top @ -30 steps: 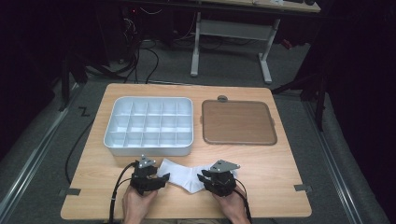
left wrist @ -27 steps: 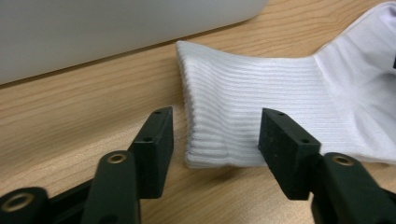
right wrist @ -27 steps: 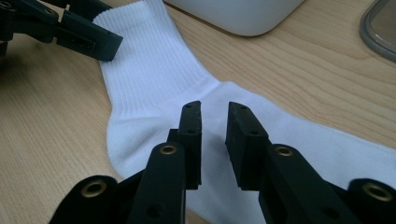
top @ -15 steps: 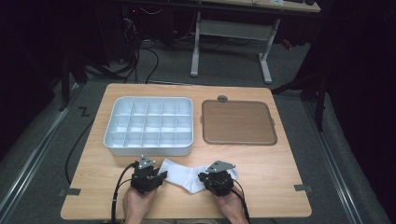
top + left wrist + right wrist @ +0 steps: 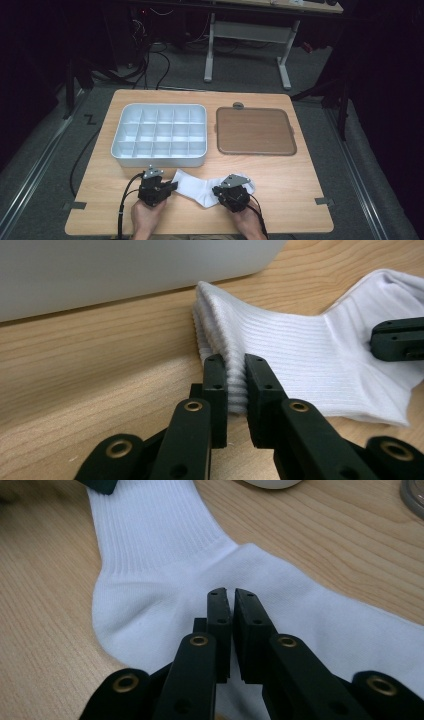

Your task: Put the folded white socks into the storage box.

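A white sock (image 5: pixel 202 186) lay on the wooden table (image 5: pixel 300 190) in the lower middle of the high view, just below the white compartment tray (image 5: pixel 159 135) and between the two hands. The left gripper (image 5: pixel 172 186) sat at the sock's left end. In the left gripper view its jaws had just been closing and were clamped on the ribbed cuff of the sock (image 5: pixel 300 355), a fold of fabric pinched between the pads, with the tray's wall (image 5: pixel 125 270) across the top of the frame. The right gripper (image 5: pixel 218 190) sat at the sock's right part. In the right gripper view its jaws stood almost together over the sock (image 5: pixel 165 555) near the heel, apparently nipping a little of the cloth between their tips. A brown mat (image 5: pixel 254 131) lay to the right of the tray in the upper right of the table, well apart from the sock.
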Action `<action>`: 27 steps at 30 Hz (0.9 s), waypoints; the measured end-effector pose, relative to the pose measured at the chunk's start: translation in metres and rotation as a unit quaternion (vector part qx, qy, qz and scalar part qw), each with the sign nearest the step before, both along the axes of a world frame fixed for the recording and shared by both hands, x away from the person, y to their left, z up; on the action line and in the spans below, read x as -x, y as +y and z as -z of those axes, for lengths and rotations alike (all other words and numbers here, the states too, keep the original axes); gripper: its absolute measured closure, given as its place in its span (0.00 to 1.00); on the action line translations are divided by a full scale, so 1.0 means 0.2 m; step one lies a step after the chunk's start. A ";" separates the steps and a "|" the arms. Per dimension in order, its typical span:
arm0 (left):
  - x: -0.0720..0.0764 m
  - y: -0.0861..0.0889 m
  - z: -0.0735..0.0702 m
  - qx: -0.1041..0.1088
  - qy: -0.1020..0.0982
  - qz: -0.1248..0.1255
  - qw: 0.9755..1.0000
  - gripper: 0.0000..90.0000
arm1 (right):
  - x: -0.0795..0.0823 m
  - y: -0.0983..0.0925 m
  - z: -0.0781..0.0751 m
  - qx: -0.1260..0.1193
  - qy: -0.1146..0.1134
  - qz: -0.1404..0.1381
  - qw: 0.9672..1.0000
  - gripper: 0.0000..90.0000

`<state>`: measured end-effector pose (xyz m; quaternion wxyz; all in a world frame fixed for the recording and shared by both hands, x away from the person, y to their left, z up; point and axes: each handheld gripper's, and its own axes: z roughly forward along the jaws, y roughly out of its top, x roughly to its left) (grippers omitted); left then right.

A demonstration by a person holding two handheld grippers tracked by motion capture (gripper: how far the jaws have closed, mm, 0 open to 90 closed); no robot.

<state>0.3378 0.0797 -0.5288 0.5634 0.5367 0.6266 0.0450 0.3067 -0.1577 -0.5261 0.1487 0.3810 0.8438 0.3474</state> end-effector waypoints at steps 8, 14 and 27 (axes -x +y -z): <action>0.01 0.02 -0.09 0.026 -0.010 0.012 1.000 0.91 | 0.01 0.01 0.00 0.004 -0.006 -0.004 1.000 0.96; 0.01 0.02 -0.19 0.037 -0.023 0.027 0.999 0.91 | 0.01 0.02 0.01 0.000 -0.007 -0.004 1.000 0.96; 0.02 0.03 -0.36 0.035 -0.049 0.052 0.997 0.91 | -0.02 0.11 0.01 0.004 -0.007 -0.024 1.000 0.96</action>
